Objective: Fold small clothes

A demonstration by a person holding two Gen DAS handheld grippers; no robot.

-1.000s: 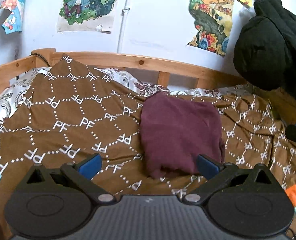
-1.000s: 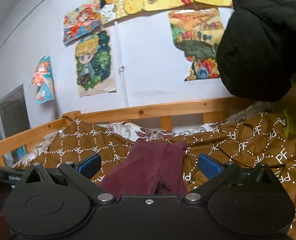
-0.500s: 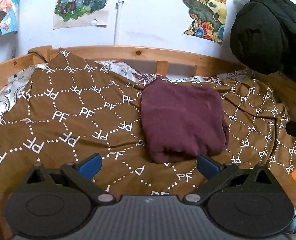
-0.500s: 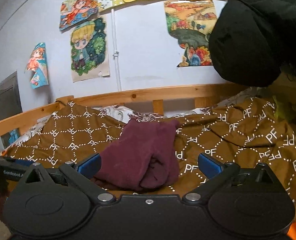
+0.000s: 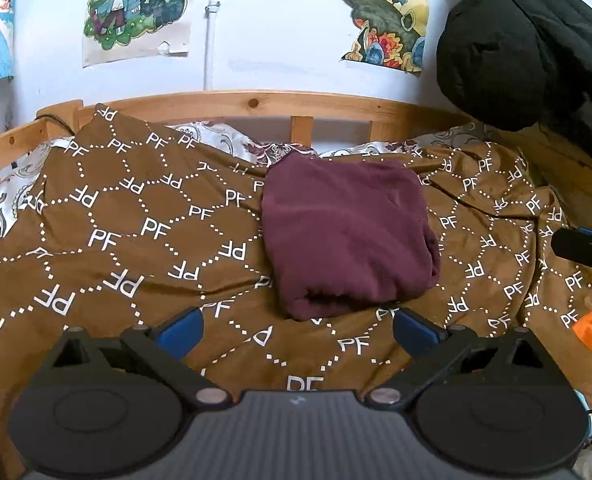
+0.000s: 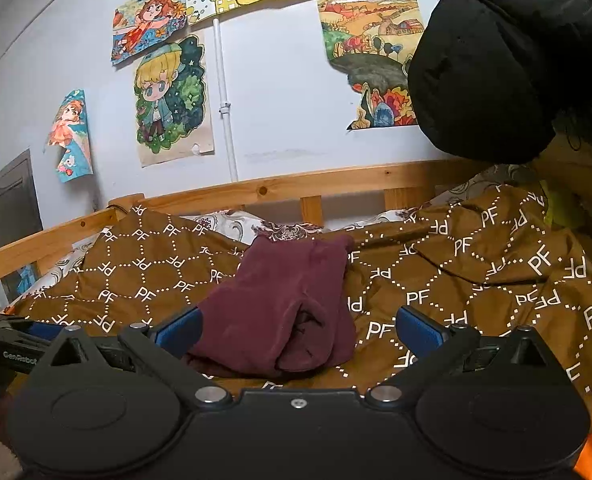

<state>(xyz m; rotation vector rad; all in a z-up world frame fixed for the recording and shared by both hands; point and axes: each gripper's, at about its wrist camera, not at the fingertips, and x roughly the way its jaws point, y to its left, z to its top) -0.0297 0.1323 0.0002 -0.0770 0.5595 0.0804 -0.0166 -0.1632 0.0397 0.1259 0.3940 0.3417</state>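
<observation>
My left gripper (image 5: pixel 298 330) and right gripper (image 6: pixel 298 330) look alike: black bodies, round housings, silver pivot screws, blue finger pads (image 5: pixel 179 330).

One folded maroon garment (image 5: pixel 348 236); one brown blanket (image 5: pixel 135 216); two tools (image 5: pixel 298 330) (image 6: pixel 298 330); one black jacket (image 5: pixel 528 44)

Folded maroon garment (image 5: pixel 348 236) on bedspread (image 5: pixel 135 240)

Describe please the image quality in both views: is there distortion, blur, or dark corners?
Left wrist view: strong fisheye bend, so the wooden bed rail curves; black corners; the maroon garment is sharp and evenly lit. Right wrist view: the same bending and dark corners; the maroon garment is clear, while the black jacket shows little detail.
</observation>
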